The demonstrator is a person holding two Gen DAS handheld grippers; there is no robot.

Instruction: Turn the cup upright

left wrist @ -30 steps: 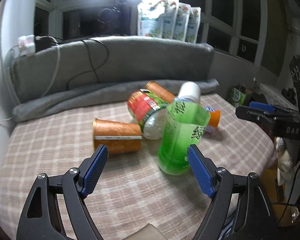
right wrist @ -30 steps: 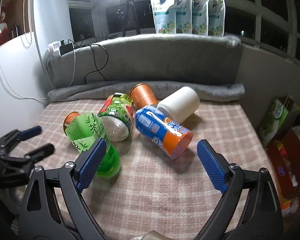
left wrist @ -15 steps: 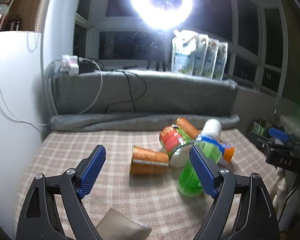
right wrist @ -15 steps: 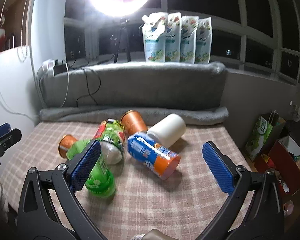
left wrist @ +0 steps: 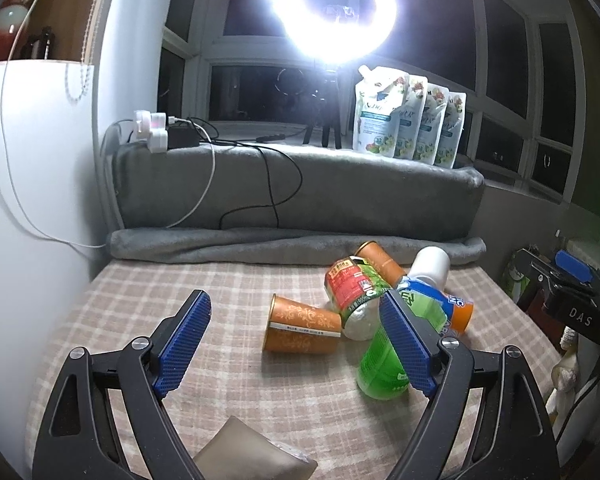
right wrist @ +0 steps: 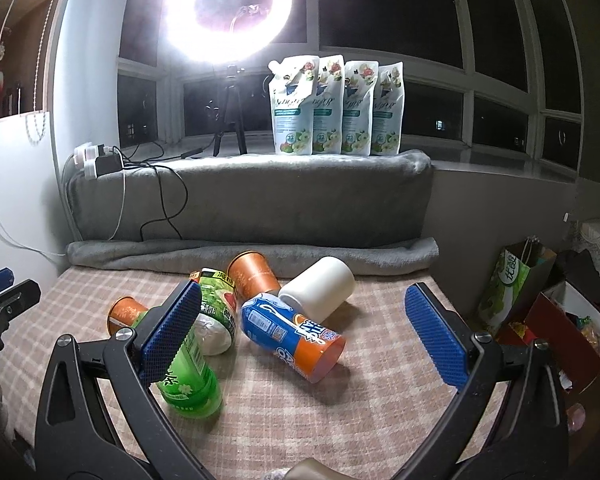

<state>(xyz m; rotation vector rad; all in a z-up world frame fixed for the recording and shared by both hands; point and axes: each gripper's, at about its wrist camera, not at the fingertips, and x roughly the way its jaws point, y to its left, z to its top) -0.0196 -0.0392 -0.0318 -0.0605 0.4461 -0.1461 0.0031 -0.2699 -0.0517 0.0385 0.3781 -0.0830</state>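
Several cups lie in a heap on the checked cloth (left wrist: pixel 236 292): an orange cup (left wrist: pixel 302 326) on its side, a second orange cup (right wrist: pixel 254 274) behind, a red-green cup (left wrist: pixel 350 292), a green cup (right wrist: pixel 190 380) leaning mouth-down, a blue-orange cup (right wrist: pixel 292 334) on its side and a white cup (right wrist: pixel 320 292). My left gripper (left wrist: pixel 296 344) is open and empty, above the cloth in front of the orange cup. My right gripper (right wrist: pixel 304 336) is open and empty, held back from the blue-orange cup.
A grey blanket roll (left wrist: pixel 292 244) and padded backrest (right wrist: pixel 252 200) bound the far side. Cables (left wrist: pixel 268 184) hang over the backrest. Refill pouches (right wrist: pixel 332 108) and a ring light (right wrist: pixel 228 8) stand on the sill. Bags and boxes (right wrist: pixel 540 300) sit past the right edge.
Both grippers have pulled back and up from the cups, so the heap looks smaller and lower. The cups have not moved. Both grippers stay open.
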